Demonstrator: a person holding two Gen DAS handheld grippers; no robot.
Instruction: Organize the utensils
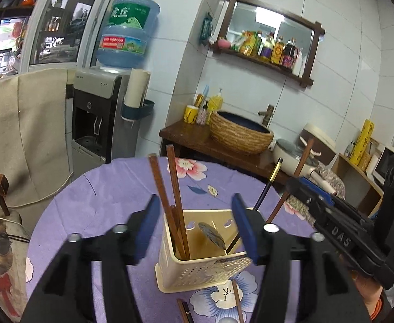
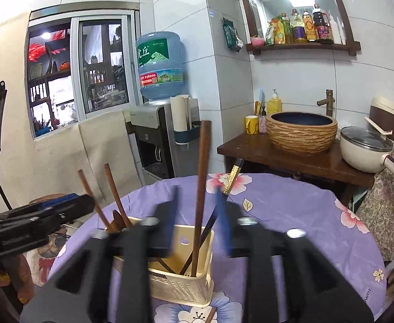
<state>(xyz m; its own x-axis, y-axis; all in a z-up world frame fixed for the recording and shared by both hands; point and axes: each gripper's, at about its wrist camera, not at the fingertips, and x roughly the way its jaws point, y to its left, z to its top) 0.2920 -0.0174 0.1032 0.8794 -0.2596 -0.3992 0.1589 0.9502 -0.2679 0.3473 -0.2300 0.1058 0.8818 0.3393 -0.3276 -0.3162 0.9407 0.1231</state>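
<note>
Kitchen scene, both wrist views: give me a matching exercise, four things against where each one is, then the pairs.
Things:
1. brown chopsticks
2. water jug
3. woven basin
4. sauce bottles

Places:
A. on the wall shelf
B. on top of the dispenser
C. standing in the cream utensil holder
D. on the dark wooden counter

Pairs: 1-C, 2-B, 3-D, 4-A

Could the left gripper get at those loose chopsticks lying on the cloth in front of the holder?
Probably yes: the left gripper is open and empty, and the loose chopsticks lie uncovered just before the holder.
</note>
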